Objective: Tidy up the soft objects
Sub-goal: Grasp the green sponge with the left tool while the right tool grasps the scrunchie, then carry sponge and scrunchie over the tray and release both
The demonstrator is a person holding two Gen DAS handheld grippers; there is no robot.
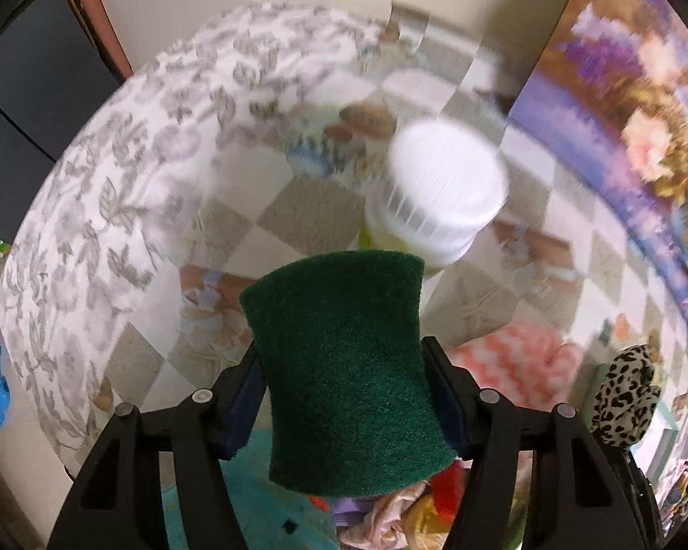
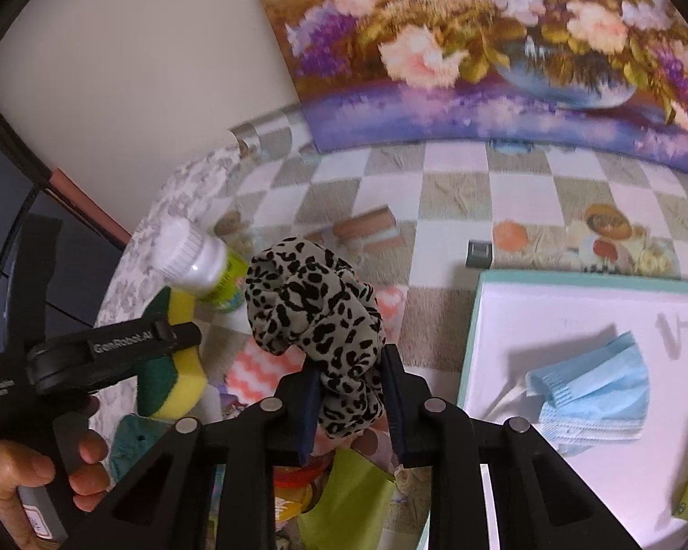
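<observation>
L gripper fingers clenched on the sponge, green side up & yellow foam under, held above the worktop w/ a white-capped bottle just past its far edge. R gripper fingers pinch the leopard scrunchie, which bulges out past the tips. Beyond it on the checkered cloth: pink-white cloth near the sponge, & to the right a tray w/ a blue mask inside.

checkered table: bottle, tray
</observation>
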